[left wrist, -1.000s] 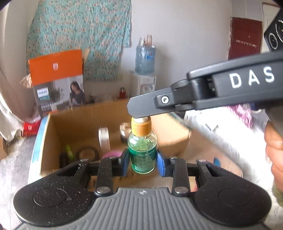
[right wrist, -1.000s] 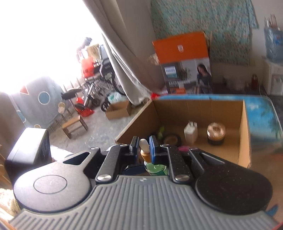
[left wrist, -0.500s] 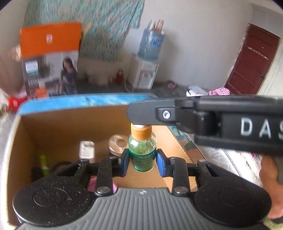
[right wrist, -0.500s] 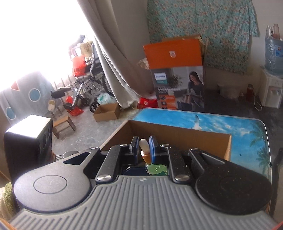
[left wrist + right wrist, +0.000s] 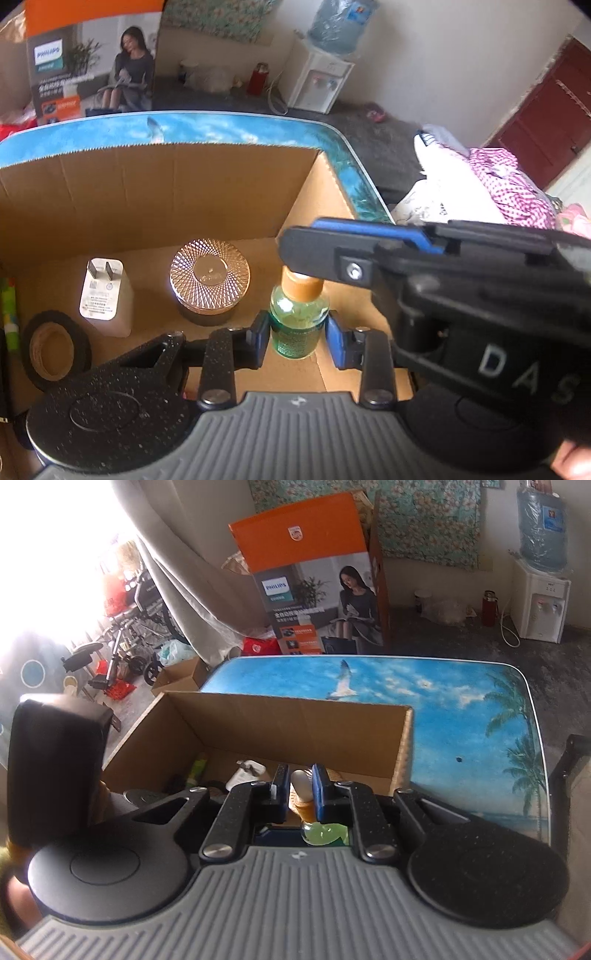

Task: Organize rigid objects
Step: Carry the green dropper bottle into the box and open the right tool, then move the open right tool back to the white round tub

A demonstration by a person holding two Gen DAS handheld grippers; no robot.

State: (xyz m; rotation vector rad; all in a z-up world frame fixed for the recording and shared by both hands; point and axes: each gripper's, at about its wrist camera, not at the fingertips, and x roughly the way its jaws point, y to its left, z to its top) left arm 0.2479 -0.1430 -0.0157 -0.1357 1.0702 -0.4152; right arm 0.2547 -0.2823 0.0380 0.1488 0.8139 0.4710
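Bottle (image 5: pixel 298 325): small green dropper bottle with amber collar, upright inside the cardboard box (image 5: pixel 147 192), at 3 o'clock of the gold-lidded jar (image 5: pixel 209 273); whether its base touches the box floor cannot be told.
Left gripper (image 5: pixel 297 338): pinching the bottle's body between blue pads.
Right gripper (image 5: pixel 299 788): pressed together on the white dropper bulb (image 5: pixel 301 782) from above.
Neighbours: white charger (image 5: pixel 105 295) at 9 o'clock of the jar; tape roll (image 5: pixel 55 349) at 7 o'clock of the charger.
Risk, double grip: if the two hands drift apart, the dropper top could likely be pulled or twisted loose.
Risk, tipping: releasing the body first probably leaves a narrow bottle hanging by its soft bulb.
Risk, collision: lowering off line could knock the jar beside it.
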